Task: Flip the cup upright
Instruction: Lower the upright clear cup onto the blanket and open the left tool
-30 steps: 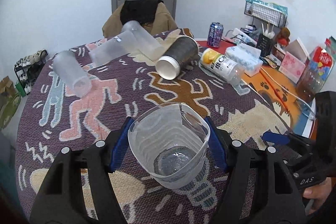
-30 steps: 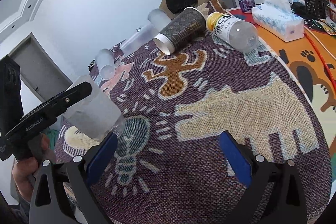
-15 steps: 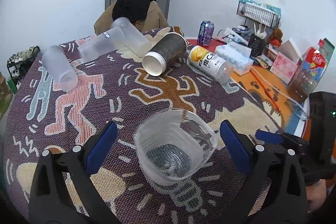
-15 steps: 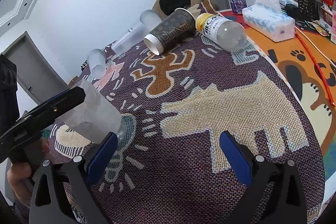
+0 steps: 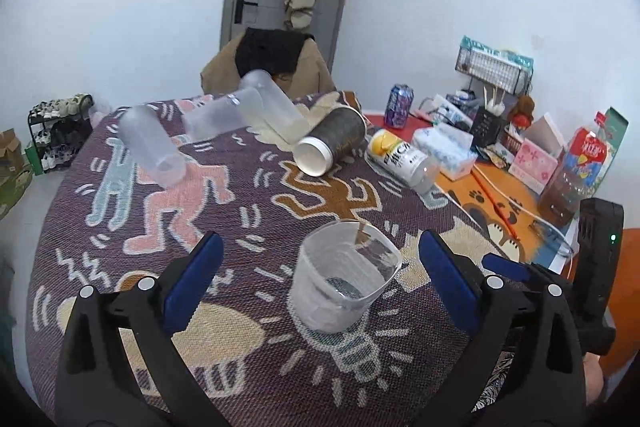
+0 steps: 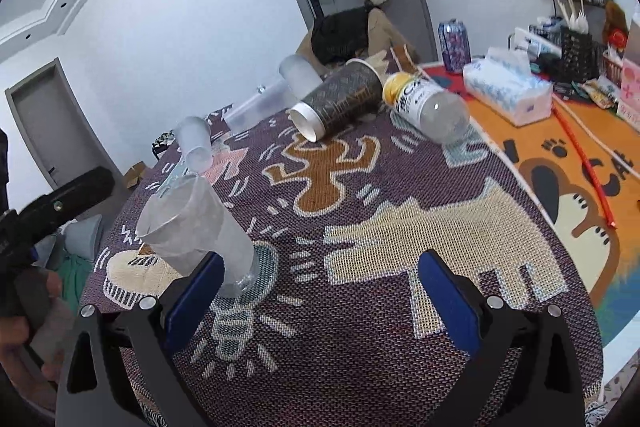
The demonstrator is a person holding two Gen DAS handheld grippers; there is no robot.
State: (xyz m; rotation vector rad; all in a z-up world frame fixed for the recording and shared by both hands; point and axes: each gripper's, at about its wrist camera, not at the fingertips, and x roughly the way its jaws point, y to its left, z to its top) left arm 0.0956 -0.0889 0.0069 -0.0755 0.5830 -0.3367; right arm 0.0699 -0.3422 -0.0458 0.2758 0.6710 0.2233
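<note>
A clear plastic cup (image 5: 344, 279) stands upright, mouth up, on a counter covered by a woven cloth (image 5: 248, 211) with cartoon figures; its base rests on a light-bulb drawing in the cloth. The left gripper (image 5: 320, 275) frames the cup with its jaws wide open, a blue pad on either side of the cup and neither touching it. In the right wrist view the same cup (image 6: 196, 227) appears just beyond the left pad of the right gripper (image 6: 320, 291), whose jaws are also wide open and hold nothing. Beyond the cup, toward the far edge of the counter, a dark paper cup (image 5: 334, 143) with a white rim lies on its side, and just right of it a plastic bottle (image 5: 402, 159) with a yellow cap also lies flat. Left of the paper cup, three frosted tumblers lie tipped over: one tumbler (image 5: 150, 143) by itself on a pink figure, and two more (image 5: 248, 107) leaning together behind it. Well to the right of the upright cup, on an orange mat (image 5: 500, 195), sit a tissue pack (image 5: 448, 151) and a soda can (image 5: 398, 101).
</note>
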